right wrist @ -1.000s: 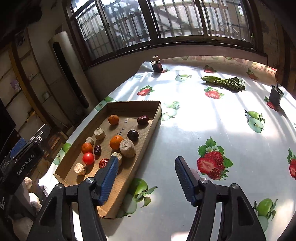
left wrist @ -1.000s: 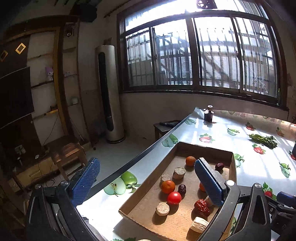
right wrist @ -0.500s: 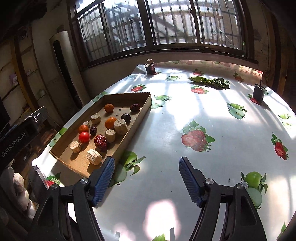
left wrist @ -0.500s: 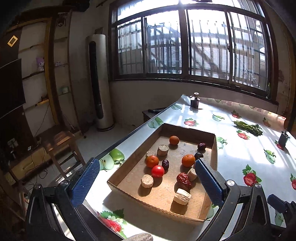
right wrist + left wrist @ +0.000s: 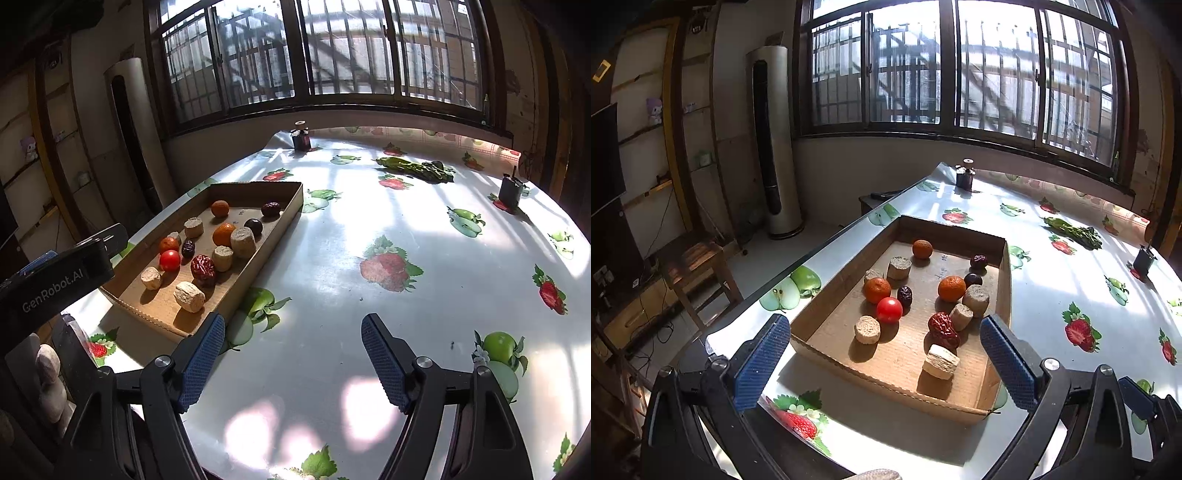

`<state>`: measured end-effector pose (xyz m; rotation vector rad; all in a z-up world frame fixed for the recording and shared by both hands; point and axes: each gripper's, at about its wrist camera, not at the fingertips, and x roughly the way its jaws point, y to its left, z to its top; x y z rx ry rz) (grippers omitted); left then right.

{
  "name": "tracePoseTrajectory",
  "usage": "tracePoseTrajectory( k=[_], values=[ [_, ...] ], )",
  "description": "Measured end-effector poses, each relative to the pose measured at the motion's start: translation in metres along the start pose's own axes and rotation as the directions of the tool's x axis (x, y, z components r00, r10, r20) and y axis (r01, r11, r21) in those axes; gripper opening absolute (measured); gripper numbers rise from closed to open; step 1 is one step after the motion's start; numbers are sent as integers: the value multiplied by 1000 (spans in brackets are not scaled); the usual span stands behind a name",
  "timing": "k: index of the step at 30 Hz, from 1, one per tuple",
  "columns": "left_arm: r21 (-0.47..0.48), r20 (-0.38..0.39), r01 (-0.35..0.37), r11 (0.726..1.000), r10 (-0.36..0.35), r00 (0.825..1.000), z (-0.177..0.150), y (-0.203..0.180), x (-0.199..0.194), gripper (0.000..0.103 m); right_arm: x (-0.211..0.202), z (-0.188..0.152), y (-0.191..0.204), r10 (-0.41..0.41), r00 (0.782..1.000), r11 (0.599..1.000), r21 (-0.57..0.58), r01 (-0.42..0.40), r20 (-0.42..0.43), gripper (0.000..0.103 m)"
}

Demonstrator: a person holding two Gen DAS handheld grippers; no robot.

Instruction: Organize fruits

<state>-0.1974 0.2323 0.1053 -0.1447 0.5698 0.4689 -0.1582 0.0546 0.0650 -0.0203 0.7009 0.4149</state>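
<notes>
Here the left wrist view looks down into the cardboard tray (image 5: pixel 995 373), which lies near the table edge, between the two blue pads of the left gripper (image 5: pixel 884 360). This gripper is wide open and holds nothing. The right wrist view shows the same tray (image 5: pixel 236 291) from the side, to the left of the right gripper (image 5: pixel 293 360), which is also wide open and empty, above the bare tablecloth (image 5: pixel 332 295). Only the right view shows the black body of the left gripper beside the tray, and only the left view shows the chair (image 5: pixel 694 258) and the tall white air conditioner (image 5: pixel 772 147) on the floor.

In the tray I count three oranges, for example one at the far end (image 5: pixel 922 248), one red tomato (image 5: pixel 889 310), one big red date (image 5: pixel 943 328), three small dark fruits, such as the one beside the tomato (image 5: pixel 905 294), and six pale cylinder pieces, the nearest lying on its side (image 5: pixel 940 362).

Further on the table lie a bunch of green vegetables (image 5: pixel 417 170) and two small dark containers, one at the far edge (image 5: pixel 301 138), one at the right (image 5: pixel 510 190). Nothing stands between the grippers and the tray.
</notes>
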Motion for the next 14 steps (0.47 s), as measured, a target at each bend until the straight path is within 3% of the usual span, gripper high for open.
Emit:
tracePoseTrajectory(
  k=[14],
  values=[
    [-18,-49,33,999,-34,998,0,12,7,103,3,-4,28,27,1000,997,-77,-27,-2,83]
  ],
)
